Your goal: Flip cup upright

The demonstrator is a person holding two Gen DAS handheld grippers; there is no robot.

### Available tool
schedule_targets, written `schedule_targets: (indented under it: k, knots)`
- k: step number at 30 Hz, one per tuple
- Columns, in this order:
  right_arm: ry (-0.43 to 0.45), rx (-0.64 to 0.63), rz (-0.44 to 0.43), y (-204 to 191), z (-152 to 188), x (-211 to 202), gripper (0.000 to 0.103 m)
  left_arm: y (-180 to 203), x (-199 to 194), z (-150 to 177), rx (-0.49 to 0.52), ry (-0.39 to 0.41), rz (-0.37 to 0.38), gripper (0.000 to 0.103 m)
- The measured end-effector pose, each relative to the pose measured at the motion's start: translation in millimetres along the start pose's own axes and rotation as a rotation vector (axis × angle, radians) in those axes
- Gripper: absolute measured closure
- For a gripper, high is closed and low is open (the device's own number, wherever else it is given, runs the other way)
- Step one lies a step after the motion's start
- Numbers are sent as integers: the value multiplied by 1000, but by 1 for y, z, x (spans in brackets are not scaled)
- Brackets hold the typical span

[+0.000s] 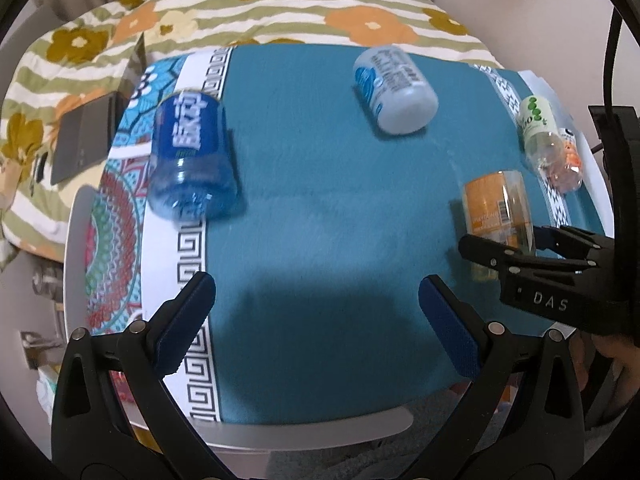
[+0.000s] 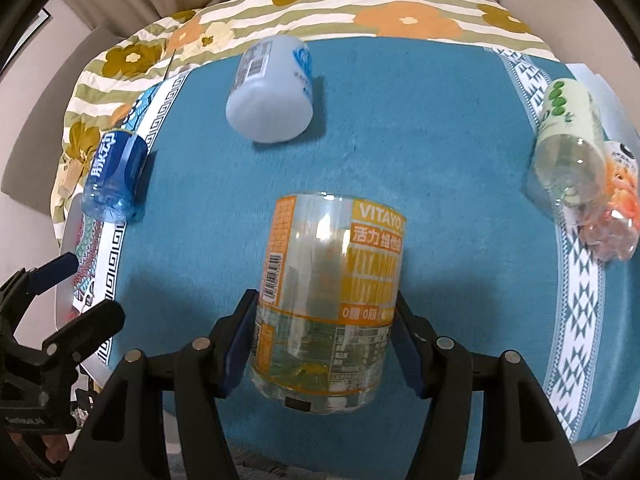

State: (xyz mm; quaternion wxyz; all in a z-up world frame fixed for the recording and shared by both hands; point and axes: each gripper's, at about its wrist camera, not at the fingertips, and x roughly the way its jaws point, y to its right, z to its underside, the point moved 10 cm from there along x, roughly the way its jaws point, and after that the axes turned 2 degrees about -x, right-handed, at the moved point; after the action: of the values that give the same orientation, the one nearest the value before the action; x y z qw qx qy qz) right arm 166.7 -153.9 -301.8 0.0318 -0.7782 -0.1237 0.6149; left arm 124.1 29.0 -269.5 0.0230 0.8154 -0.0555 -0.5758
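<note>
A clear cup with an orange VITAYOU label (image 2: 328, 300) sits between the pads of my right gripper (image 2: 326, 340), which is shut on it just above the teal cloth. It also shows in the left wrist view (image 1: 498, 210), at the right, with the right gripper (image 1: 520, 252) on it. My left gripper (image 1: 316, 320) is open and empty over the near part of the cloth. A blue cup (image 1: 192, 156), a white cup (image 1: 394, 90) and a green-labelled clear cup (image 1: 544, 136) lie on their sides.
The teal cloth (image 1: 320, 184) with patterned borders covers a small round white table (image 1: 312, 432). A floral striped cushion (image 1: 280, 8) lies behind it. A dark flat device (image 1: 80, 136) rests at the left. A peach-printed clear cup (image 2: 616, 216) lies at the right edge.
</note>
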Motion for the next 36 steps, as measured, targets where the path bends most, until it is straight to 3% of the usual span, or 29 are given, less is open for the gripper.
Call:
schedule_targets:
  k: [11,15,22,25,30,36]
  knots:
    - [-11,3,20,-2,5,7,44,-8,0,6,-8,0,2,0]
    - [-3,23,7,-1,6,8,23,-9,-2,7,-8,0,1,0]
    - [29,34,8,-2,4,3,17,-11,-8,5,-6,15,4,0]
    - [56,32,5,-1,4,-5,5,-11,-15,4,-10,28,10,0]
    - [100,74,4,4,6,-34,4,-5,-32,-3,-15,36,34,0]
    - [163,87,77,24,11,-95,1,14,-57,-27,5,63,45,0]
